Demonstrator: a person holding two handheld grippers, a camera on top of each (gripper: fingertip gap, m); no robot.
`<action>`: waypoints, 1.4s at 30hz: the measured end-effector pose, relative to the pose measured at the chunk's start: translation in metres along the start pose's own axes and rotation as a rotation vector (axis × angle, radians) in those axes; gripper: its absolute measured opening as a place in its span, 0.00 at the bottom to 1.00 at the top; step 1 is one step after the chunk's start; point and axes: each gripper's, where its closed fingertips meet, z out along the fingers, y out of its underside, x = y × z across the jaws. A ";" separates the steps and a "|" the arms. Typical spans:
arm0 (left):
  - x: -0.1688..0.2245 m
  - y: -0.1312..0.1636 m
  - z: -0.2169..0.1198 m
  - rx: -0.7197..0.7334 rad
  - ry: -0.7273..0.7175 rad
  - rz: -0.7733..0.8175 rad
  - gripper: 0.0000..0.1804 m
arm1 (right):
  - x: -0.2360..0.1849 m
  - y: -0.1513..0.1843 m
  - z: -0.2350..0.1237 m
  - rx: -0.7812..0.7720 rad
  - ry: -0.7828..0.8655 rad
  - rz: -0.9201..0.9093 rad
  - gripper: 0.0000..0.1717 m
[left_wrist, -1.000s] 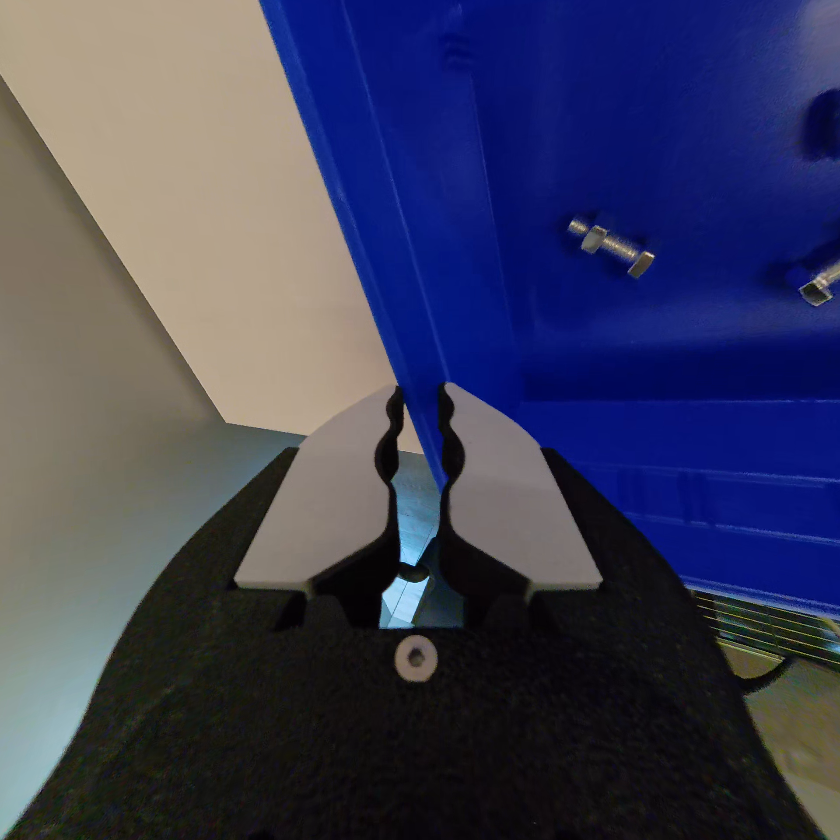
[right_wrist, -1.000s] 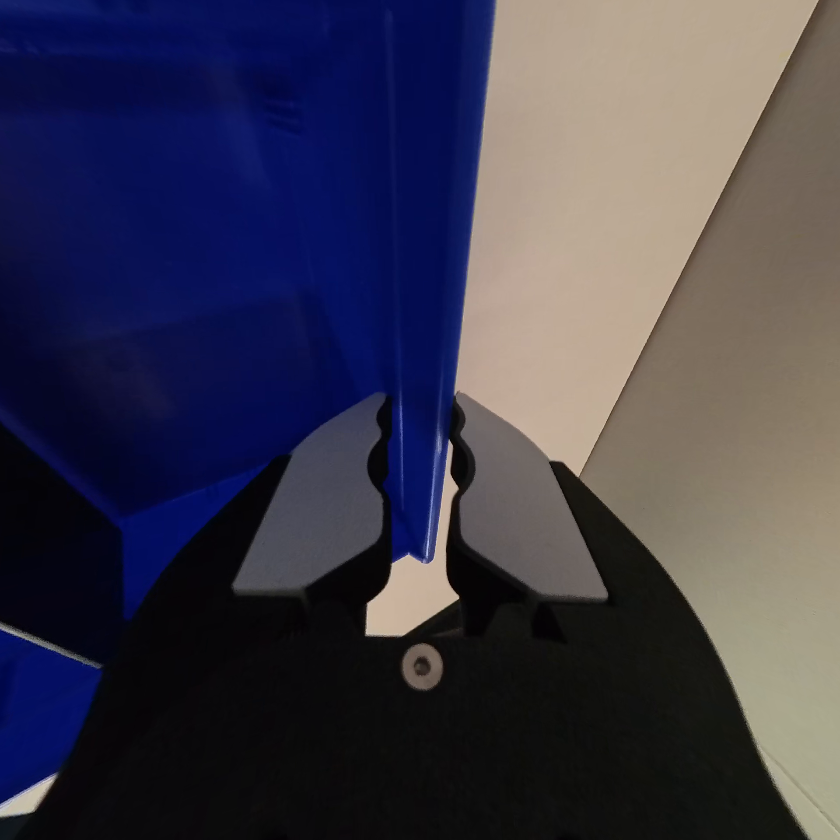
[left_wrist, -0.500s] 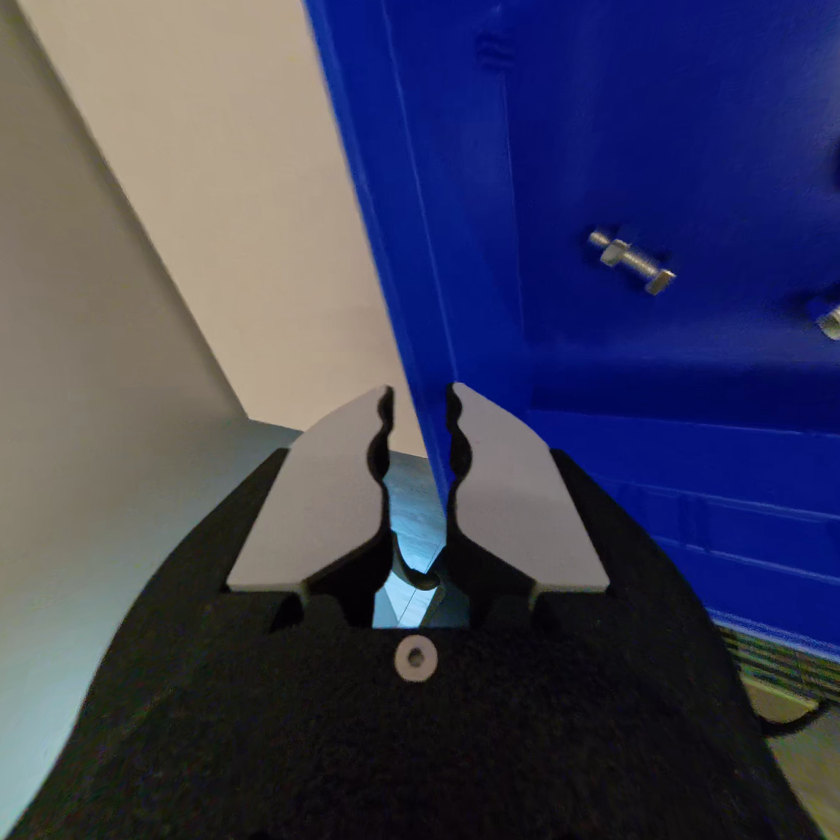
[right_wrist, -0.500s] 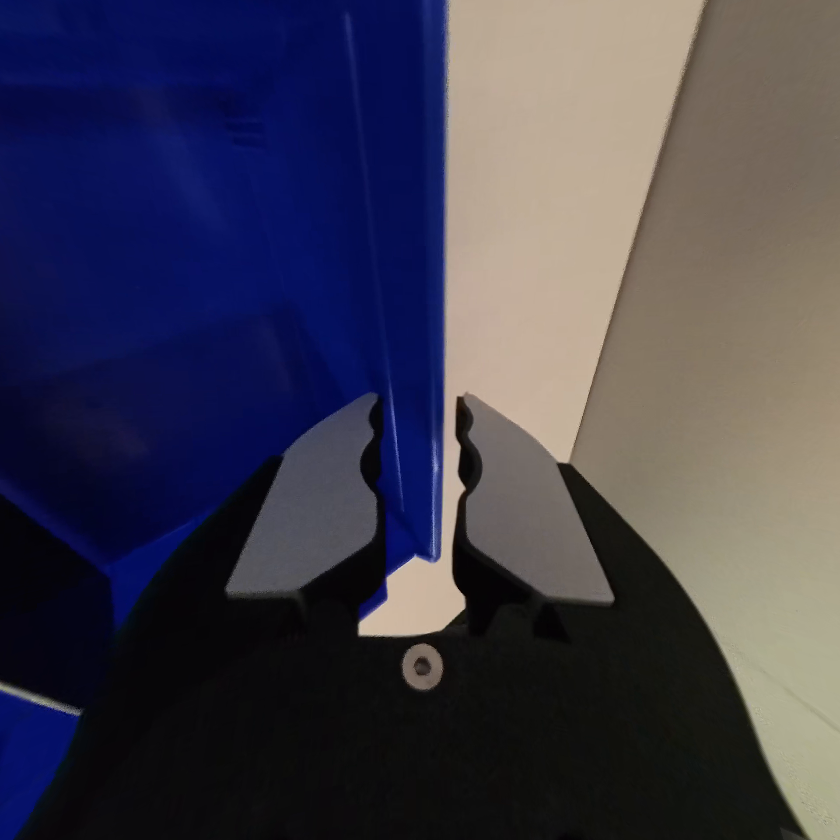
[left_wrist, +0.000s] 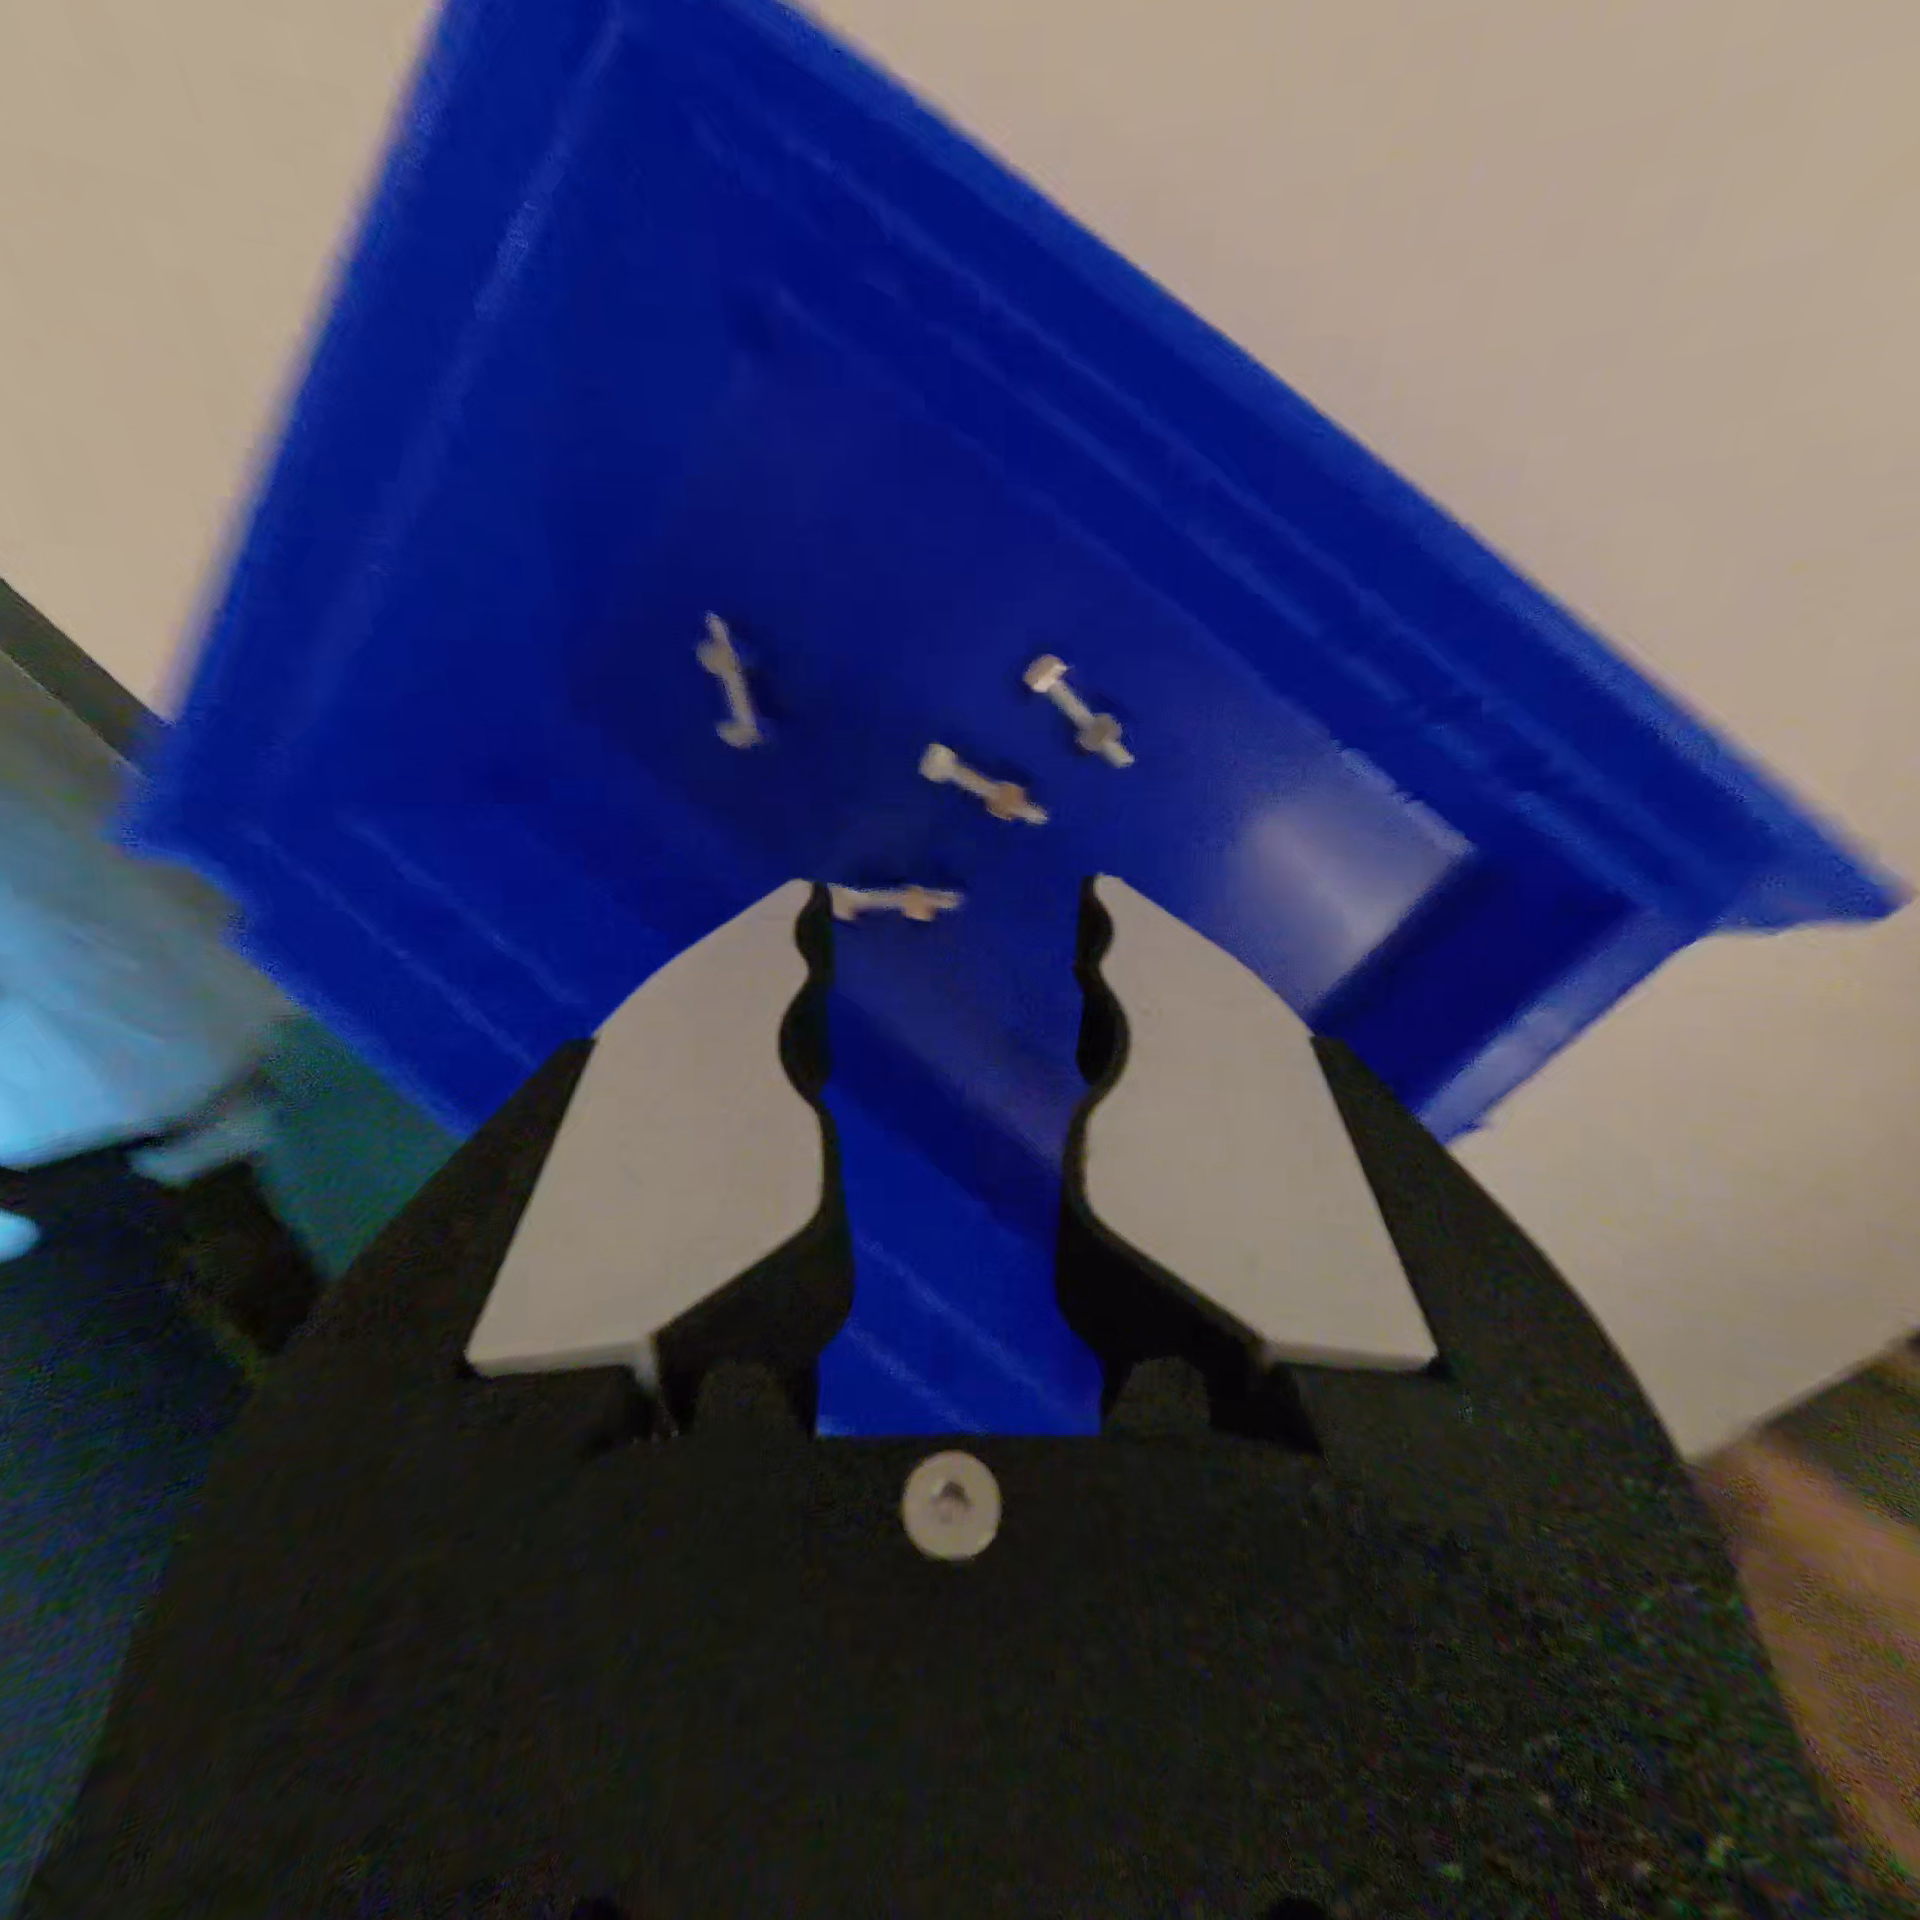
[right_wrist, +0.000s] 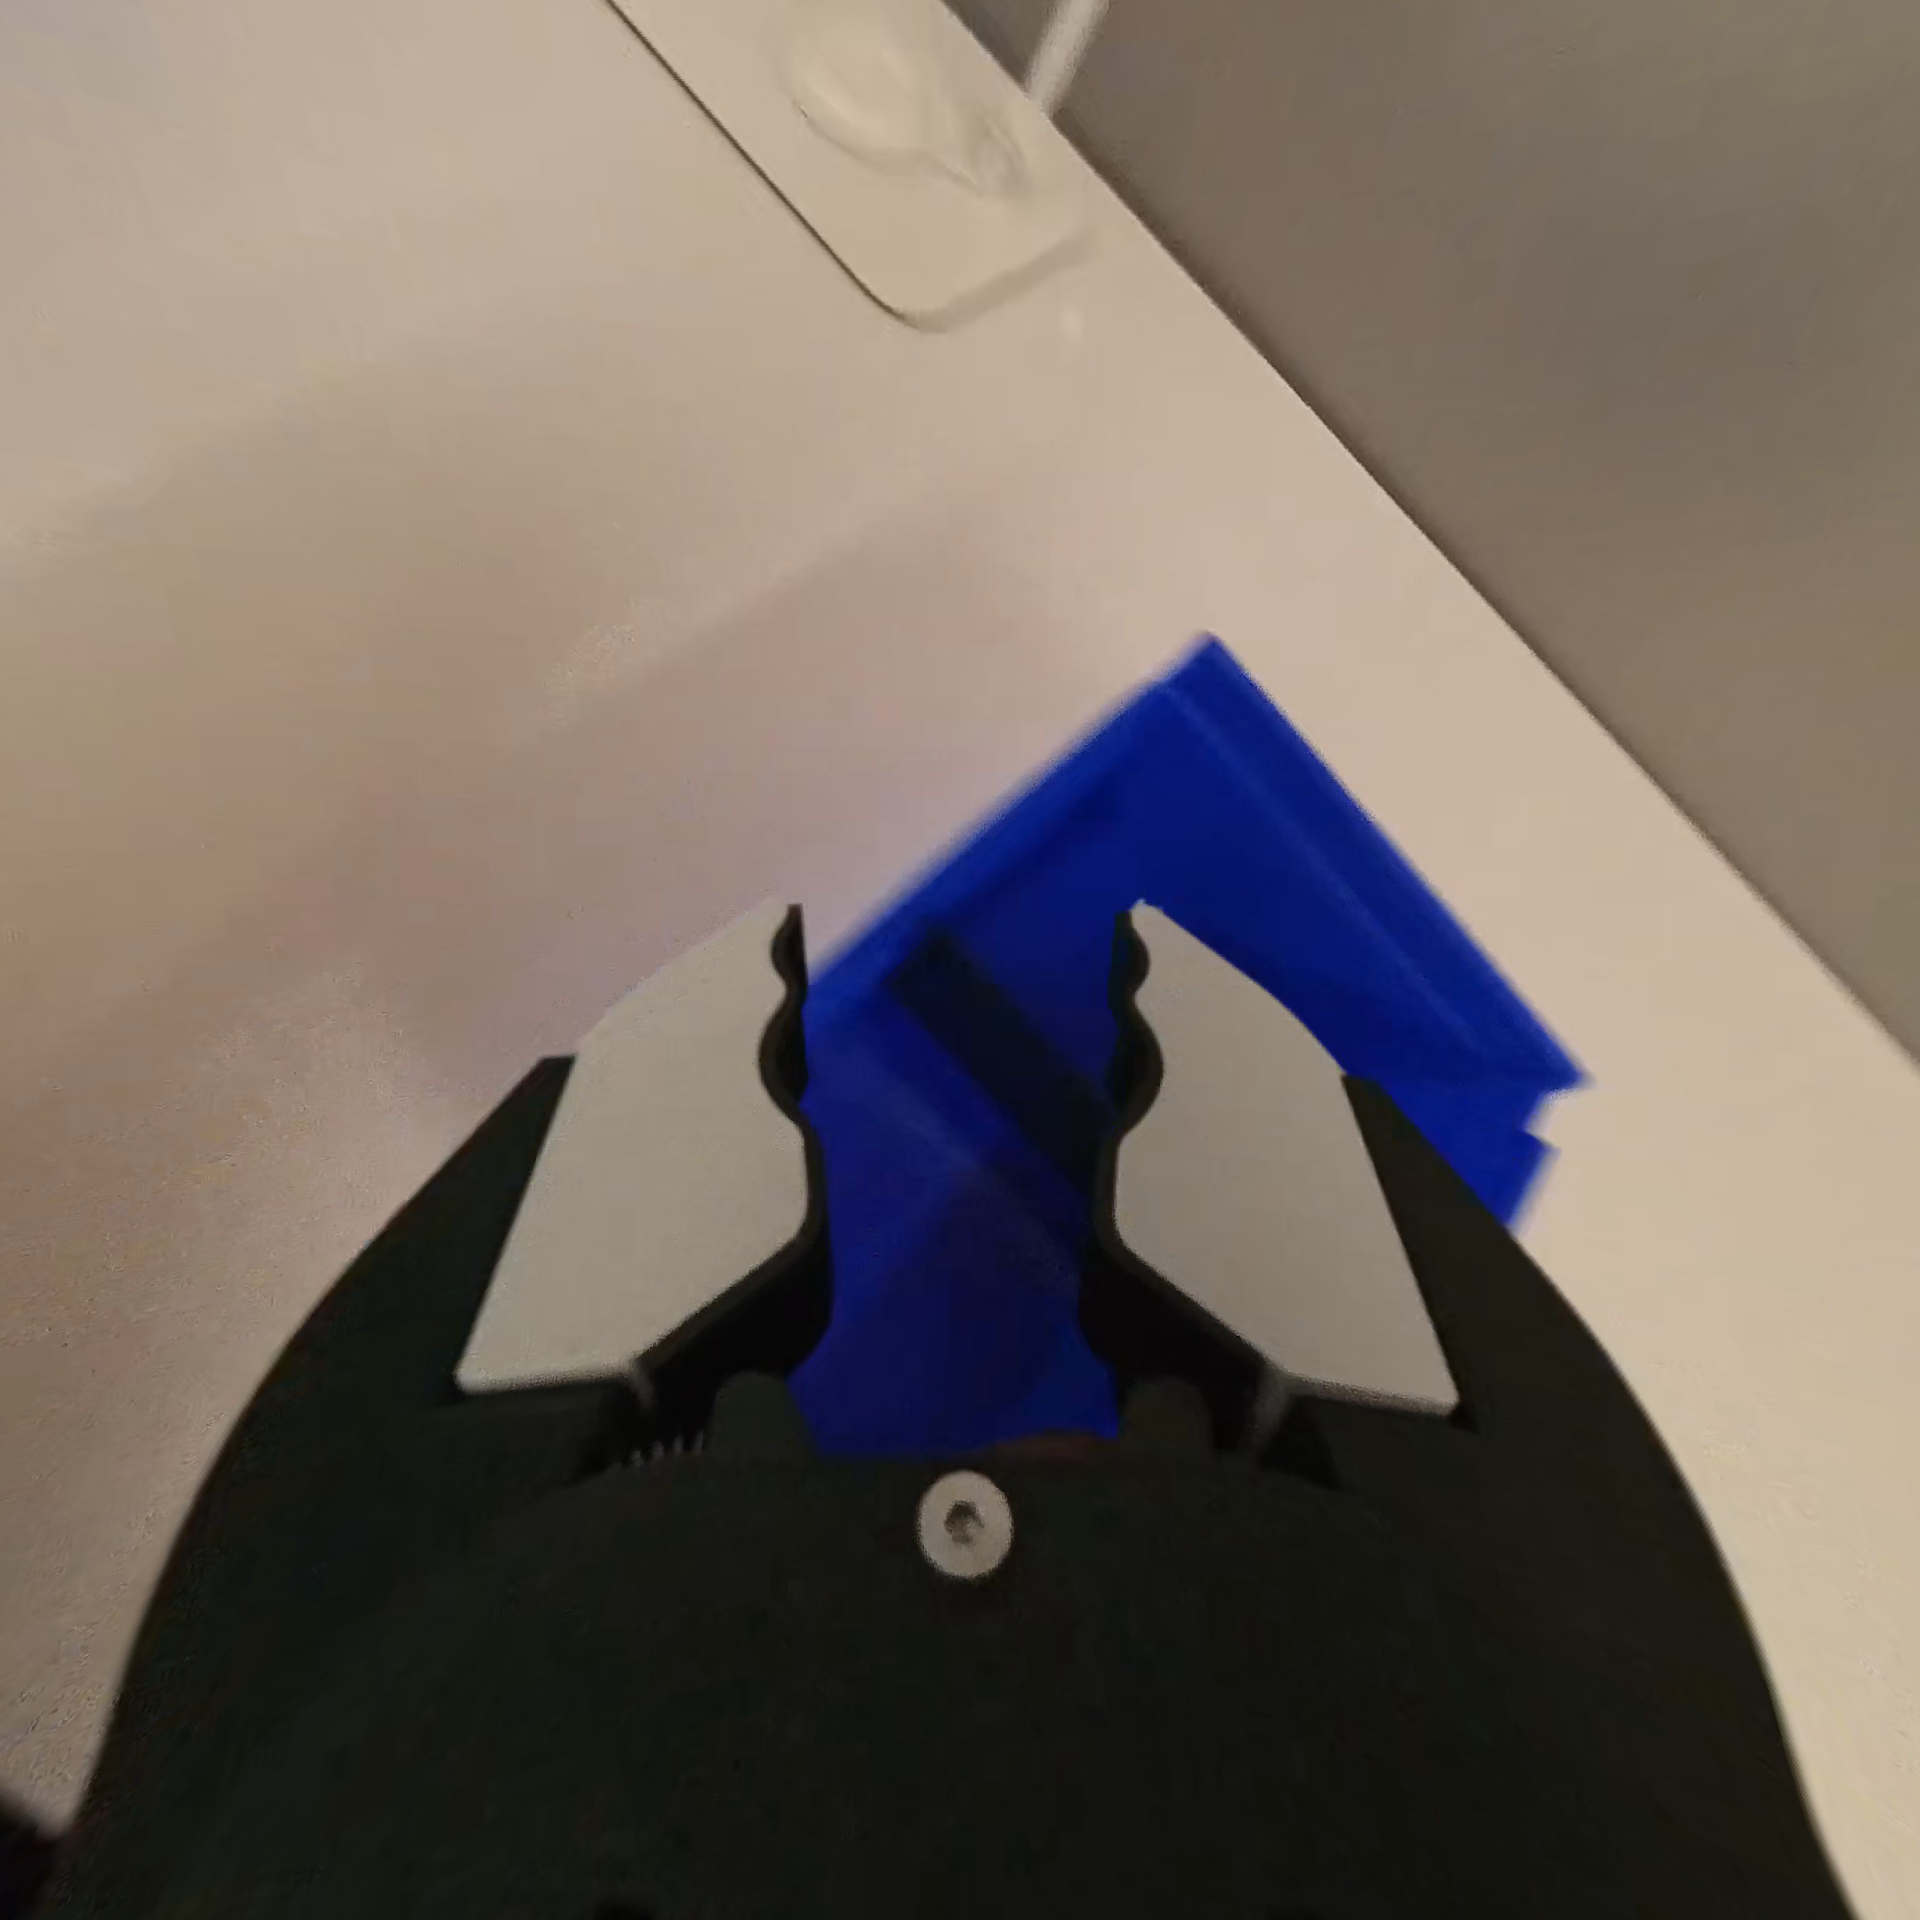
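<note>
A pale, off-white tabletop (right_wrist: 520, 520) fills most of what you see, with a grey wall (right_wrist: 1610, 260) beyond its far edge and a white rounded-corner plate (right_wrist: 904, 135) lying near that edge. Sitting on the tabletop is a bright blue plastic bin (left_wrist: 831, 468), open at the top and turned at an angle to both cameras. Inside it, on the floor, lie four small silver bolts (left_wrist: 982, 781), scattered apart from each other; one bolt (left_wrist: 899, 902) shows just past your left fingertip.

Your left gripper (left_wrist: 948, 894) hangs above the bin with its jaws spread wide, and only the blue bin floor shows between the fingers; nothing is clamped. Your right gripper (right_wrist: 961, 920) likewise has its jaws wide apart, poised over a corner of the same blue bin (right_wrist: 1247, 831), with the bin's wall visible in the gap but not pinched by the pads. Both views are blurred.
</note>
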 end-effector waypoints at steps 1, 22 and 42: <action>0.005 0.003 0.003 -0.002 0.003 -0.097 0.24 | -0.025 -0.008 -0.005 0.044 -0.038 0.019 0.32; -0.035 0.053 0.087 -0.099 -0.145 -0.759 0.17 | -0.228 -0.024 0.053 0.200 -0.403 0.089 0.28; 0.025 -0.144 -0.046 0.831 0.099 -0.446 0.05 | -0.211 -0.107 0.069 0.547 -0.434 0.059 0.28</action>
